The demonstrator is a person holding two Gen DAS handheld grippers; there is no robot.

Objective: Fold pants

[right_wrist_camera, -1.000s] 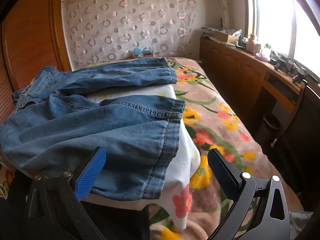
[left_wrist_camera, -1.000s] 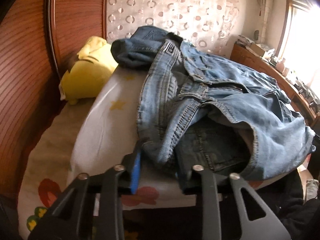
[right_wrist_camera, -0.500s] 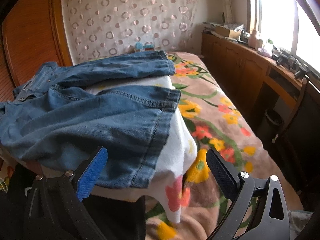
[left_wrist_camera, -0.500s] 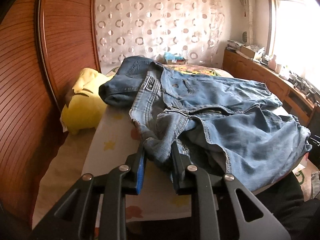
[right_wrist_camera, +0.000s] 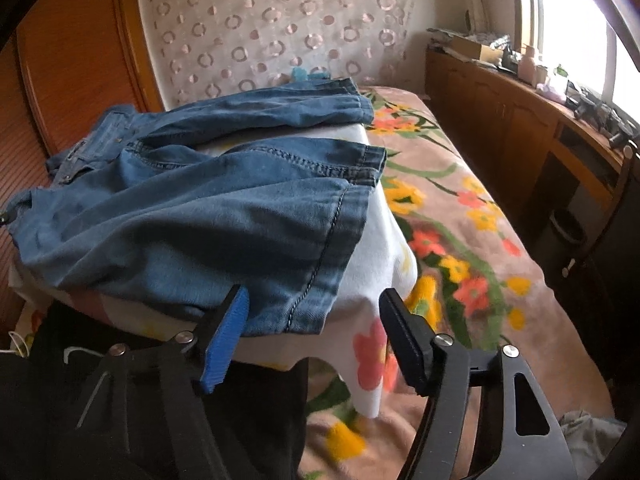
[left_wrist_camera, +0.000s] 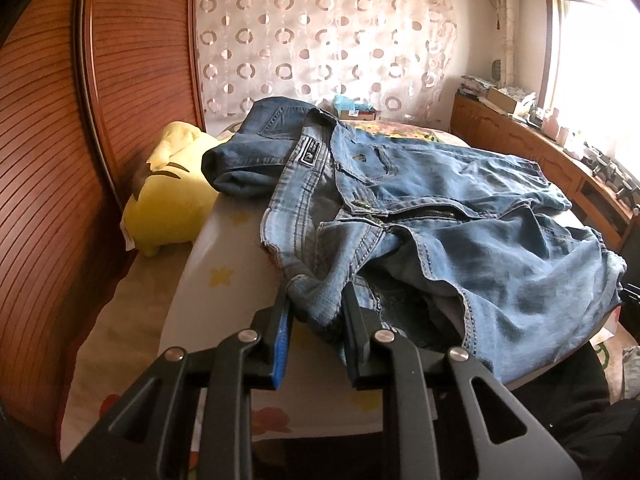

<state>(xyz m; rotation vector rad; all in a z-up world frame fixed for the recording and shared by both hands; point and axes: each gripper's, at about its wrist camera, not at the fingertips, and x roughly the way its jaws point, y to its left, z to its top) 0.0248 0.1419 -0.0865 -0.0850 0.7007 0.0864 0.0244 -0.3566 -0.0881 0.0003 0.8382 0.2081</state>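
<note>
The jeans lay spread on a white star-printed board set on the bed, waistband toward the wooden headboard, legs running out toward the right-hand view. Step in hand, as judged: gathering the near waist corner and the near leg hem to start the lengthwise fold.

Left gripper: fingers clenched on a bunched wad of the waistband edge, denim squeezed between the blue pad and the black one. Fly stood open, zipper and button showing; the front flap slumped inward in a loose pocket.

Right gripper: fingers released, spread wide, straddling the corner of the near leg hem. The blue pad sat just beside the cloth; contact could not be told. The black pad was well clear, over the board's drooping cover.

Next move, as judged: right fingers needed to close on the hem corner, then both ends lift and carry across onto the far leg, keeping the seam taut.

Materials: faded mid-blue denim, limp and soft-draping, double-stitched hems, wrinkled thigh. Leather patch at the waistband. Bedspread fuzzy, floral. A yellow plush toy was wedged between board and headboard.
</note>
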